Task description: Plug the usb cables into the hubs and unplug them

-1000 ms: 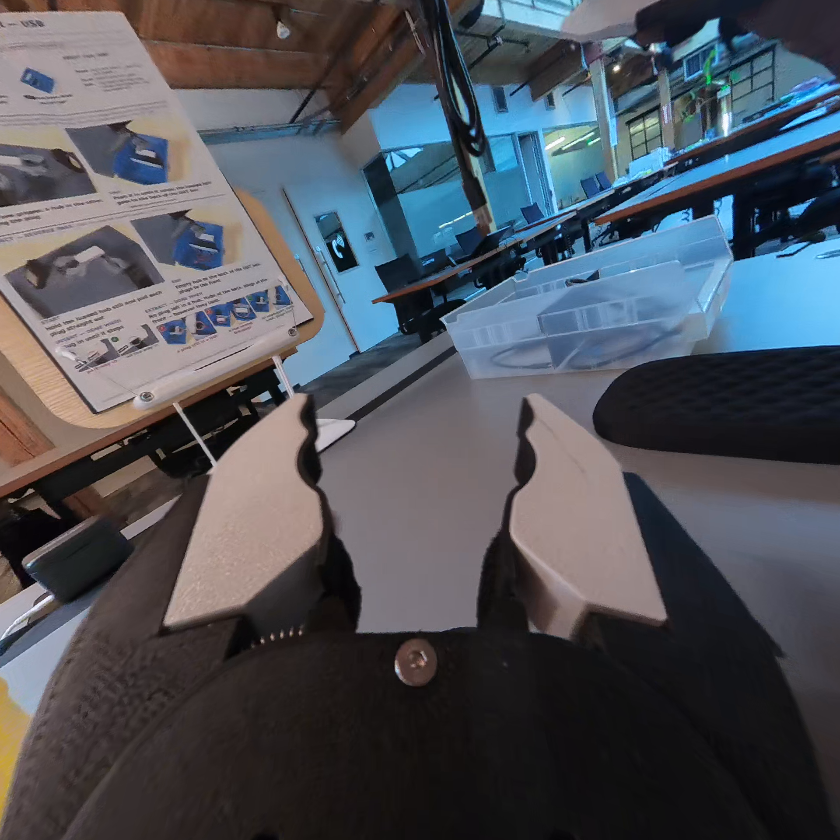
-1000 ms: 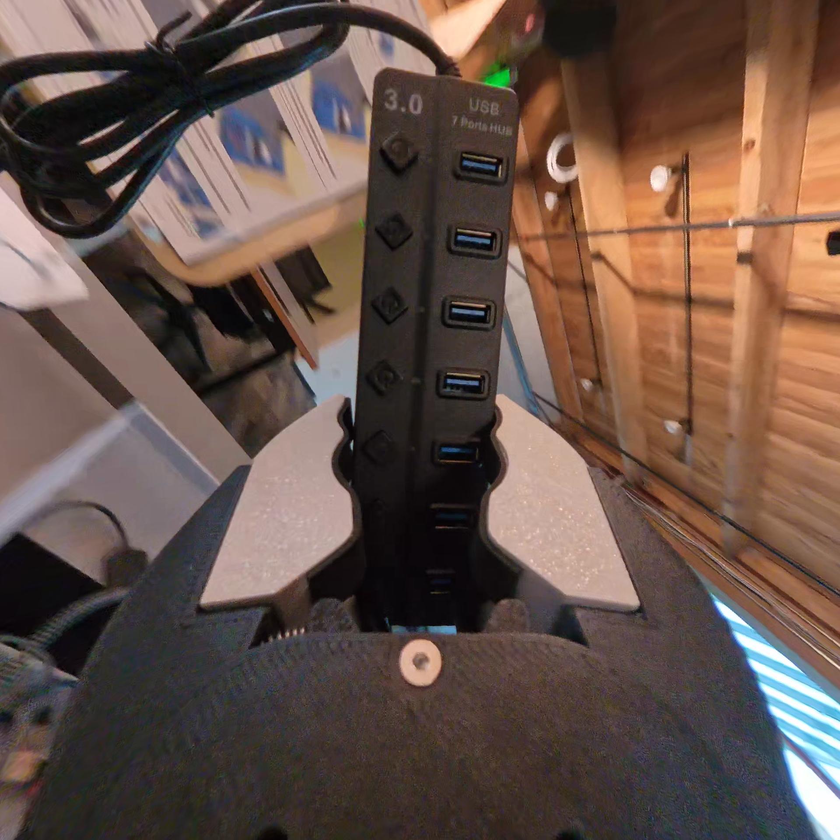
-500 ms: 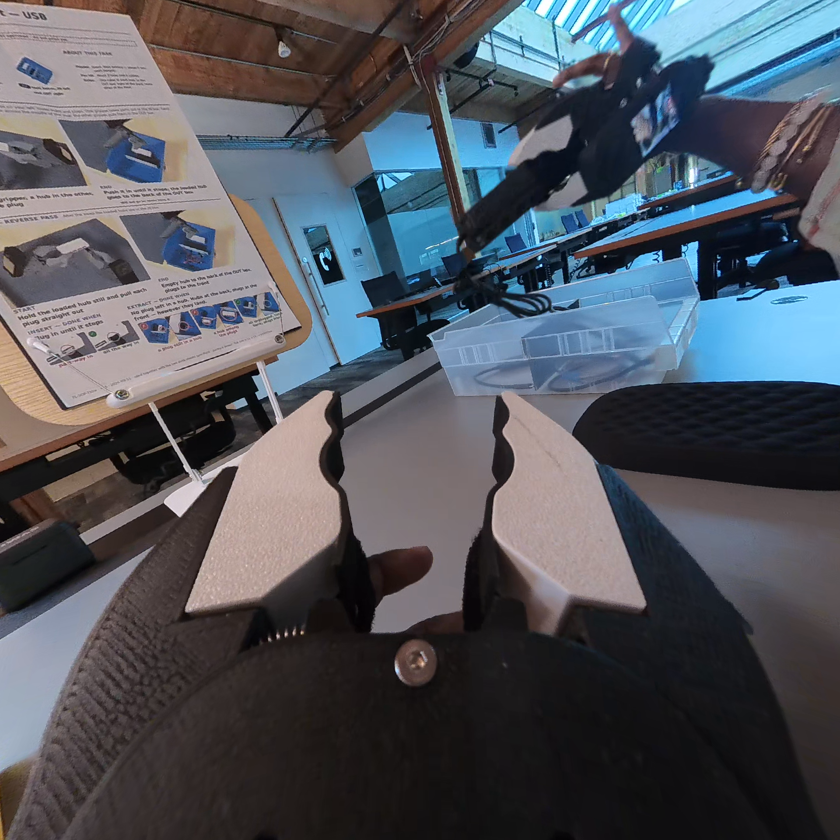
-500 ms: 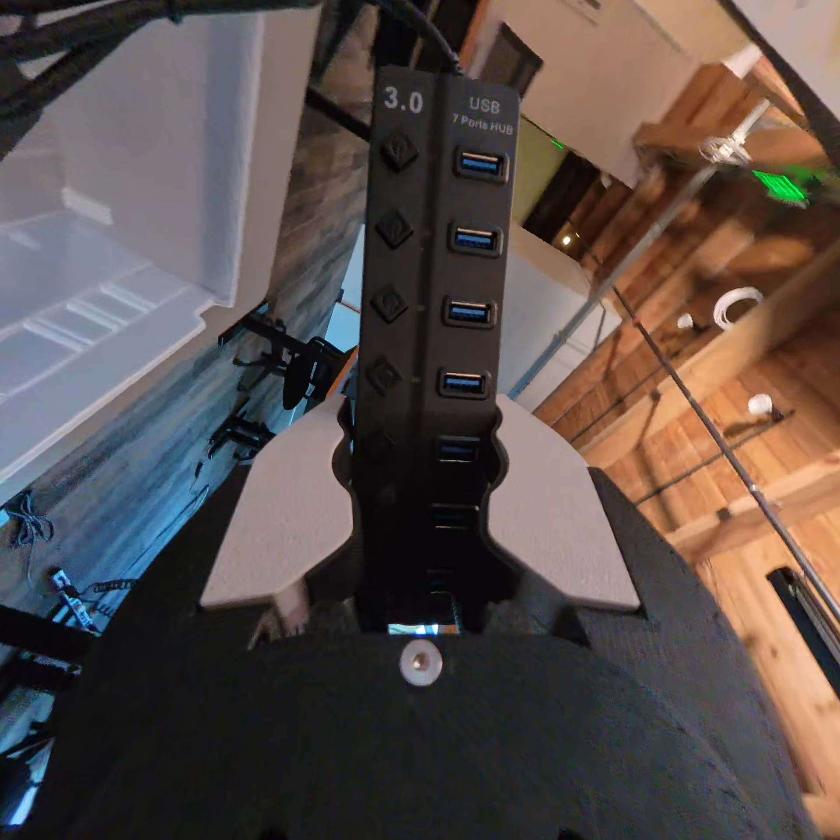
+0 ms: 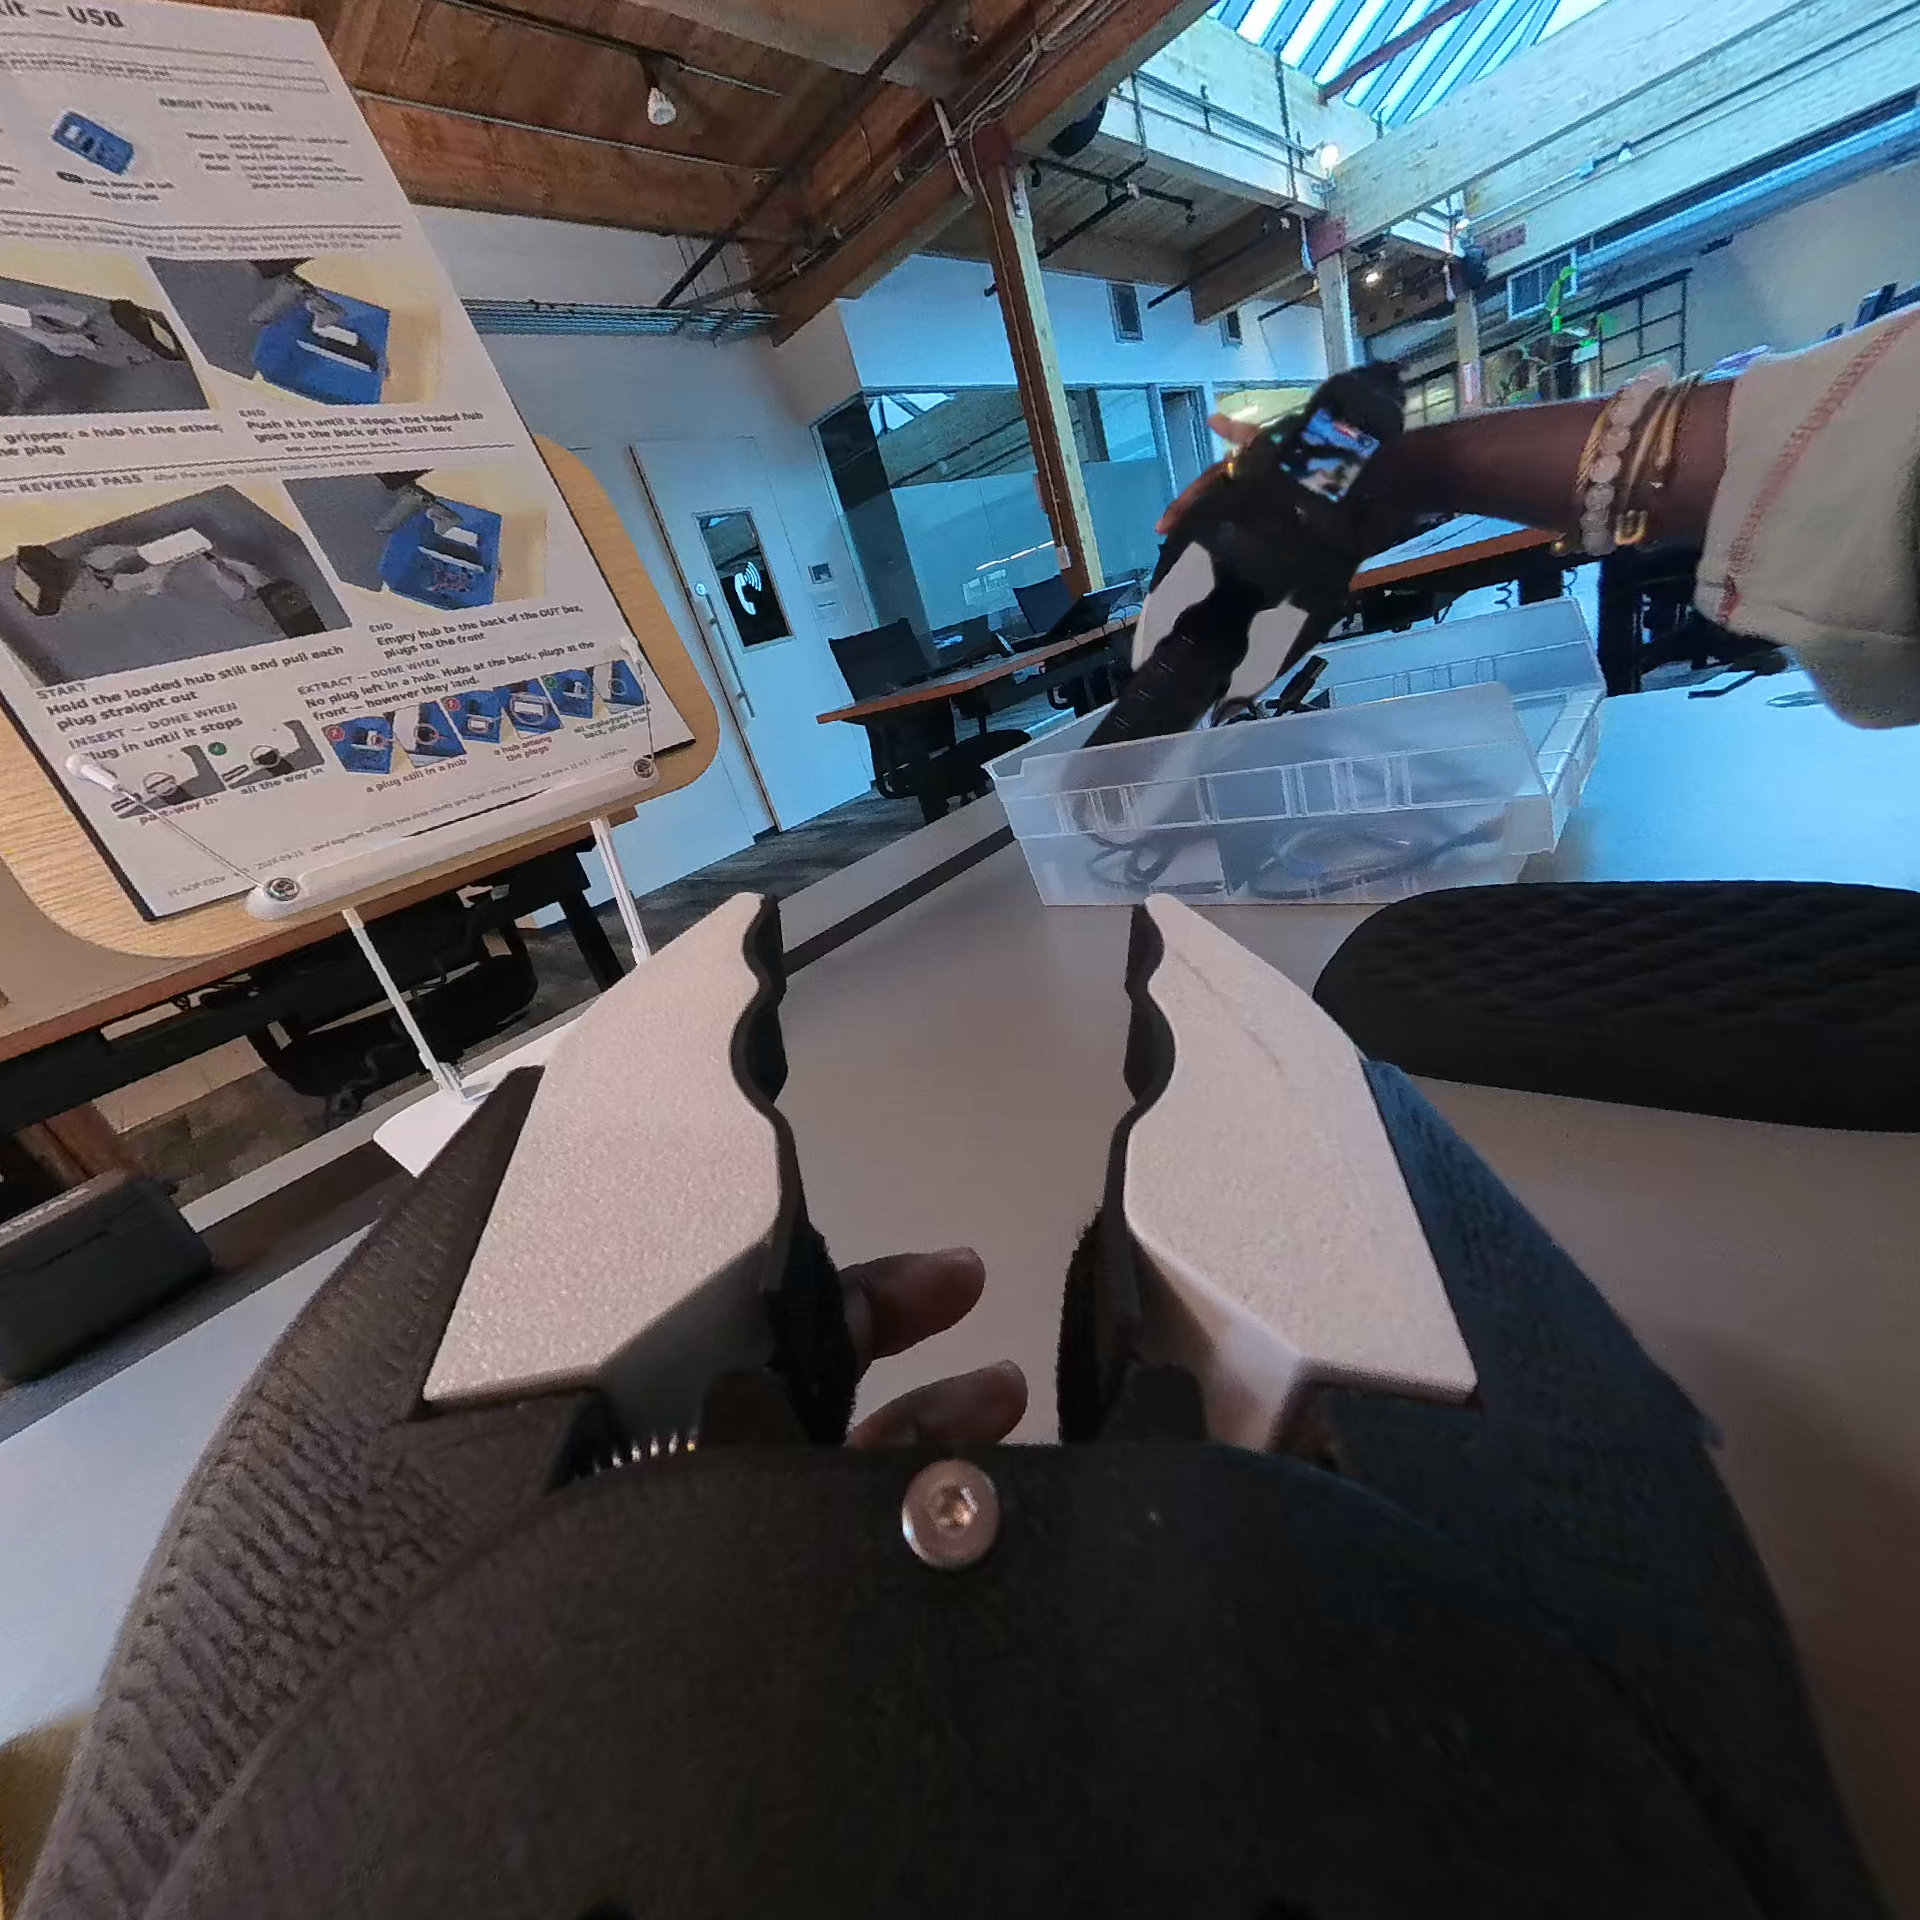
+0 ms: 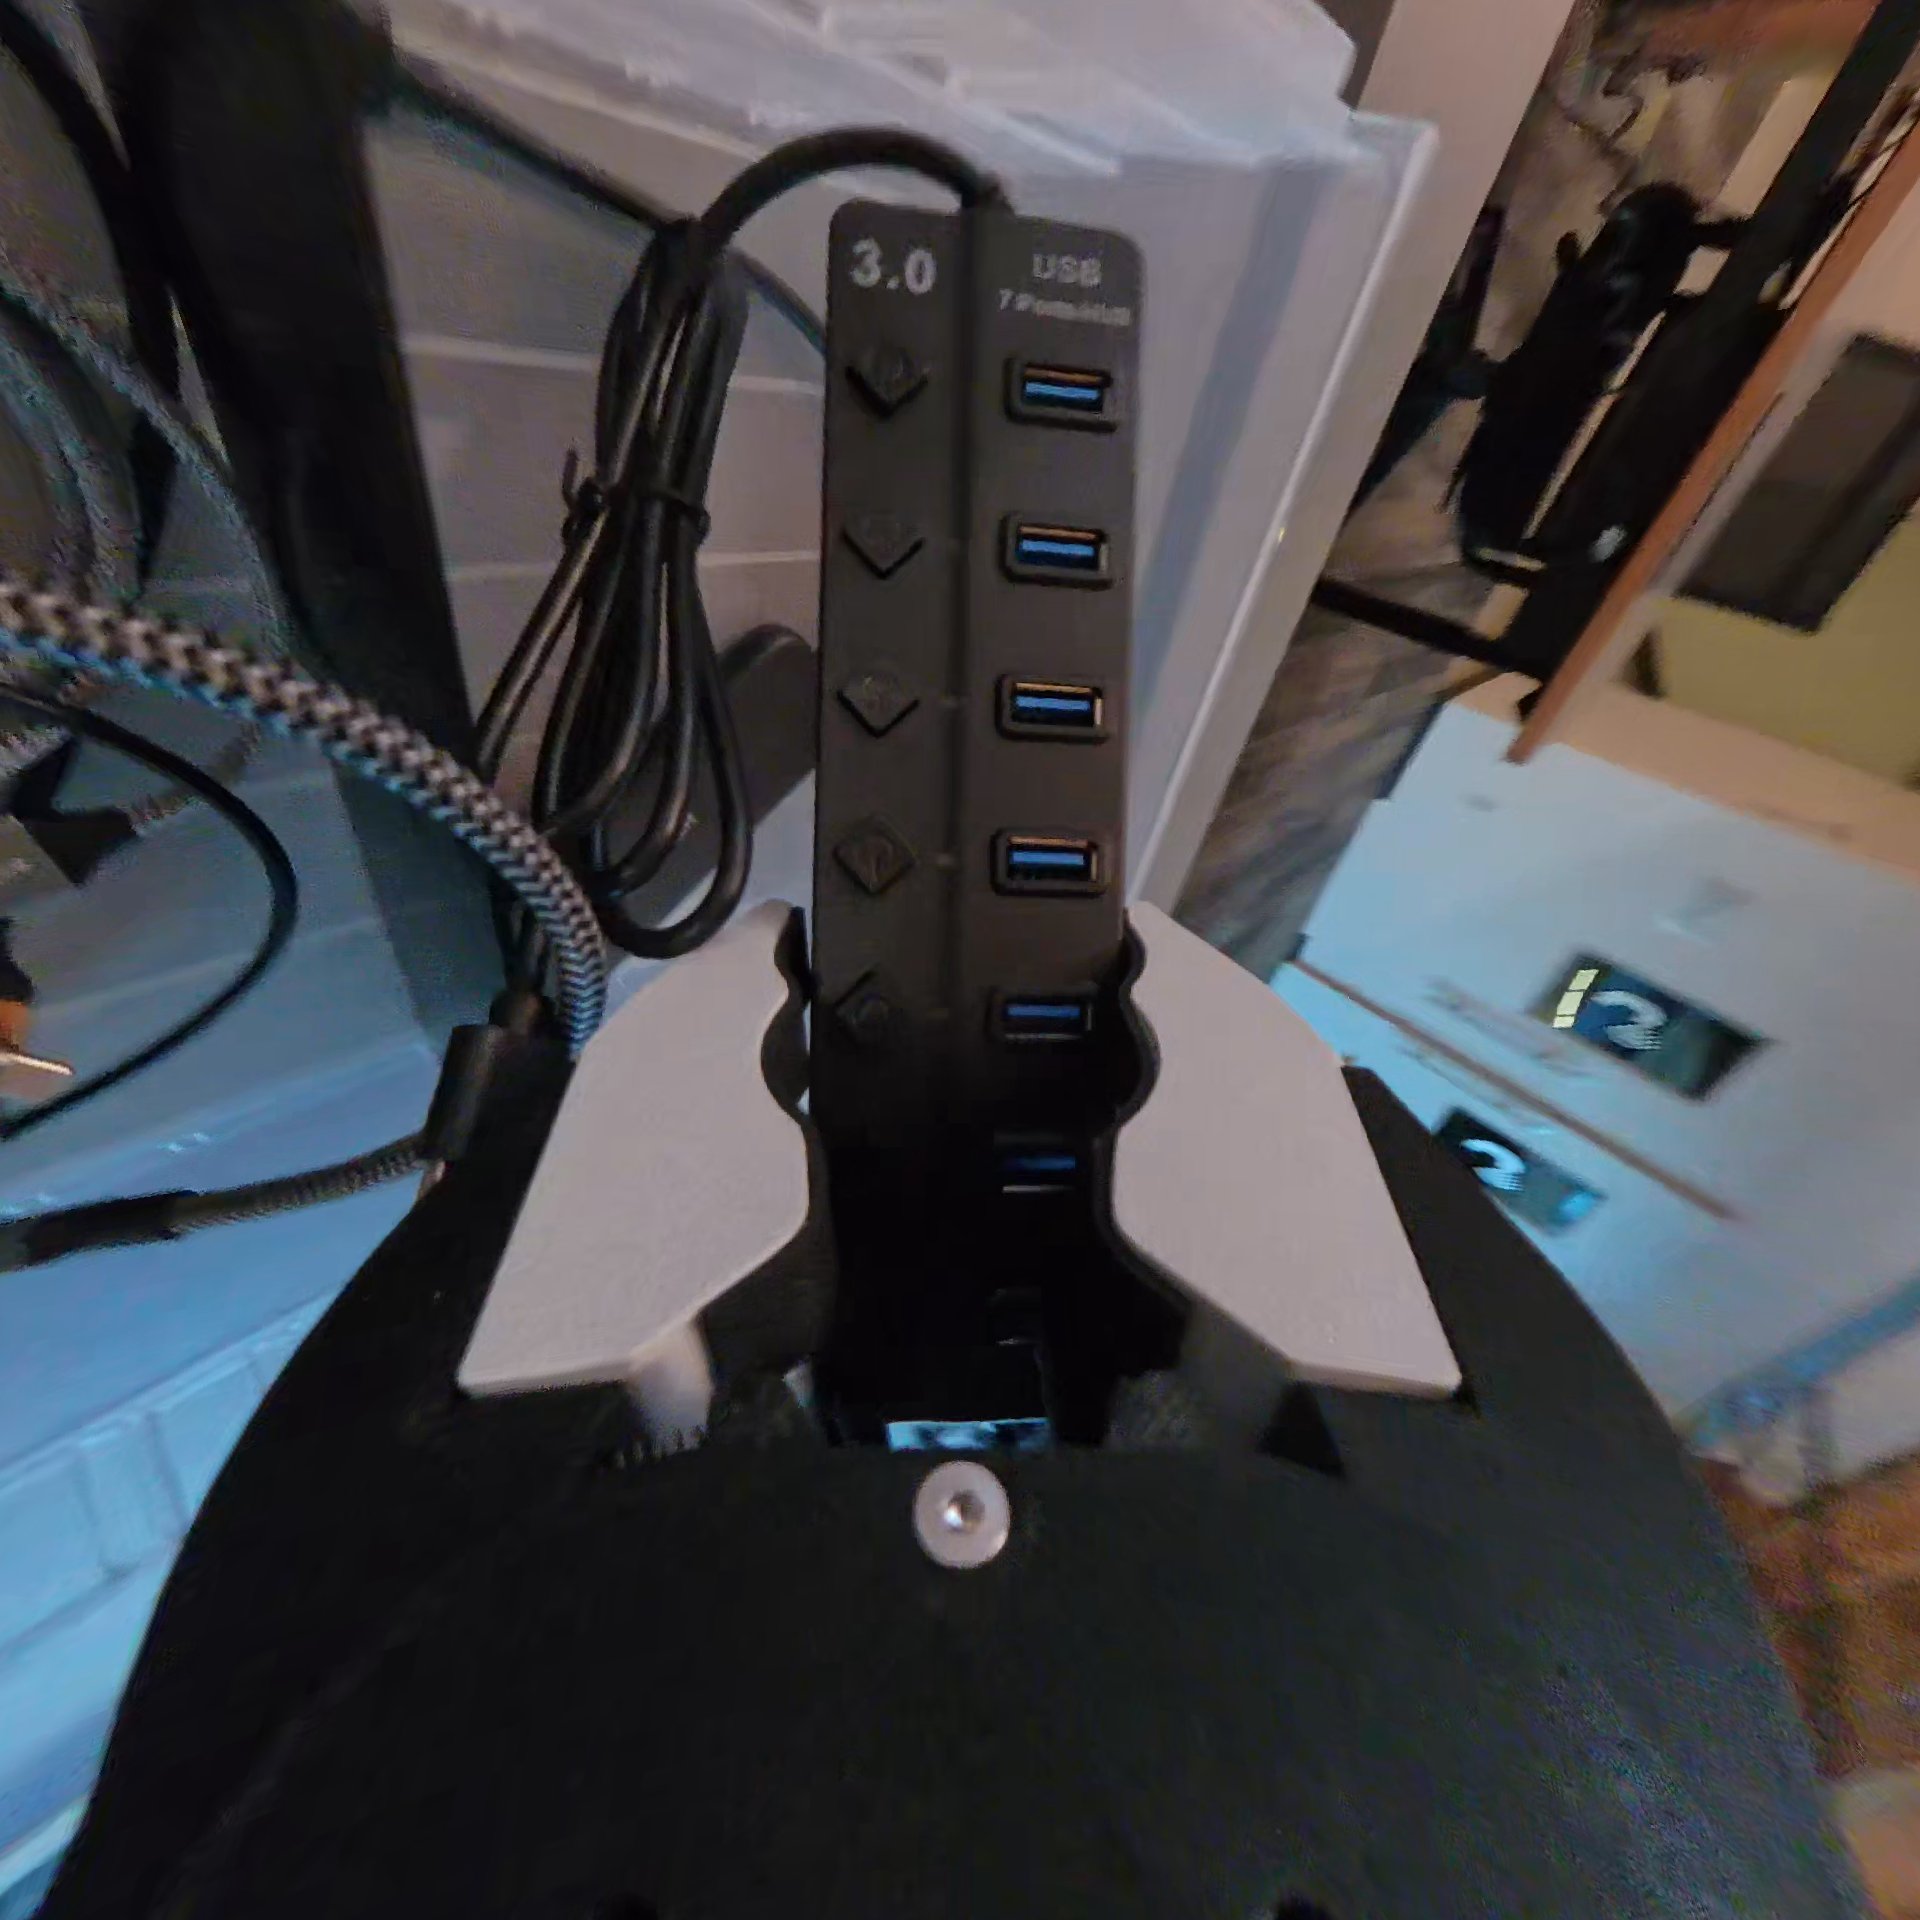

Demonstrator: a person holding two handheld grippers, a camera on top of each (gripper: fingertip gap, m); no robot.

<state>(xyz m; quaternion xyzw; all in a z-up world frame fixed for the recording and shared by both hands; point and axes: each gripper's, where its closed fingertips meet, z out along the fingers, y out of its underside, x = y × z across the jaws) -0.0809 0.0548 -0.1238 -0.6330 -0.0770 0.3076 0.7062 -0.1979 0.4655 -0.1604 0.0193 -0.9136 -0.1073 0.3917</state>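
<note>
My right gripper (image 6: 966, 935) is shut on a long black USB hub (image 6: 977, 582) with a row of blue ports and diamond buttons. The hub's bundled black cable (image 6: 644, 665) hangs at its left, over a clear plastic bin (image 6: 582, 343). A braided grey cable (image 6: 436, 800) lies in the bin at left. In the left wrist view the right gripper (image 5: 1195, 665) dips the hub into the clear bin (image 5: 1288, 810) at the back of the table. My left gripper (image 5: 951, 925) is open and empty, low over the grey table (image 5: 935, 1039).
An instruction sheet on a wooden stand (image 5: 260, 520) is at the left. A black textured pad (image 5: 1642, 997) lies on the table at the right, in front of the bin. A person's arm with bracelets (image 5: 1662, 457) reaches in from the right.
The right gripper has carried the hub down from high in the air into the clear bin. The left gripper has stayed open and turned slightly; fingertips now show beneath it.
</note>
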